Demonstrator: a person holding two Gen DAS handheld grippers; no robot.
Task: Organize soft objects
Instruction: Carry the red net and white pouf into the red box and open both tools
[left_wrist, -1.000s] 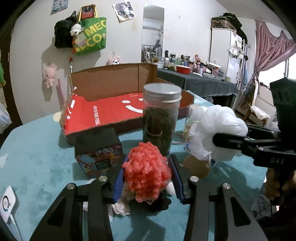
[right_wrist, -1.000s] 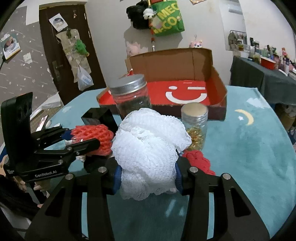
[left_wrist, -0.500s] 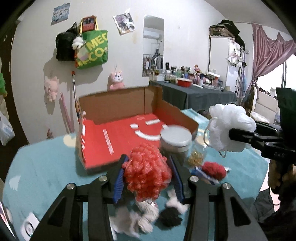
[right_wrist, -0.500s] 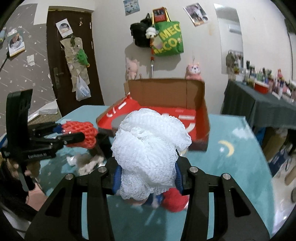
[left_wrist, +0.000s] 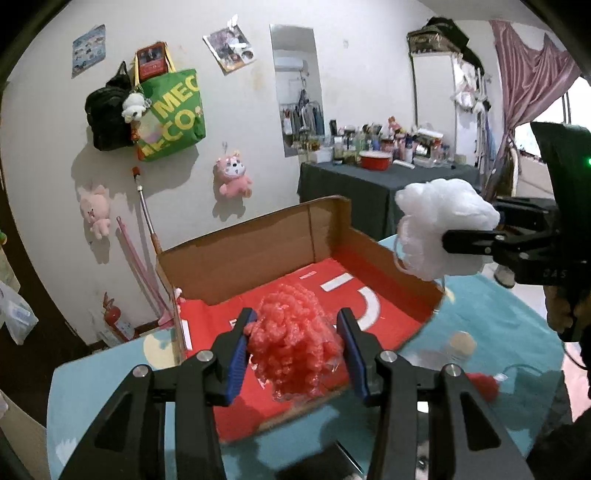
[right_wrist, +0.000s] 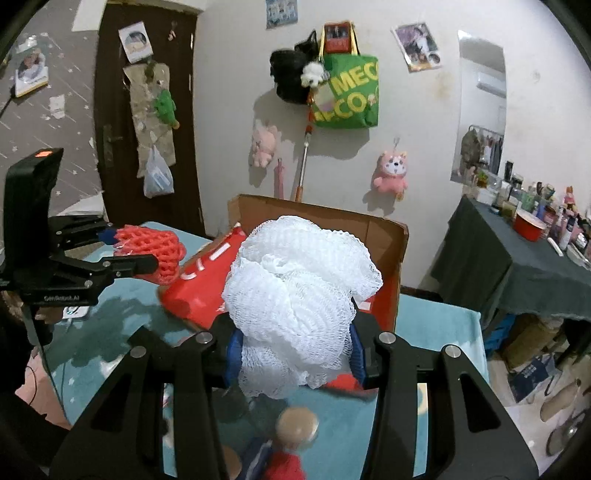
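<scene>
Left hand-held gripper (left_wrist: 293, 345) clamps one red foam net (left_wrist: 291, 350); right (right_wrist: 293, 350) clamps one white mesh puff (right_wrist: 299, 295).

Both wrist views face the cardboard box (left_wrist: 325, 258); close above.

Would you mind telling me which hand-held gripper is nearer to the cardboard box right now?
Left. The left hand-held gripper holds the red foam net over the cardboard box, while the right hand-held gripper holds the white mesh sponge by its right corner.
</scene>
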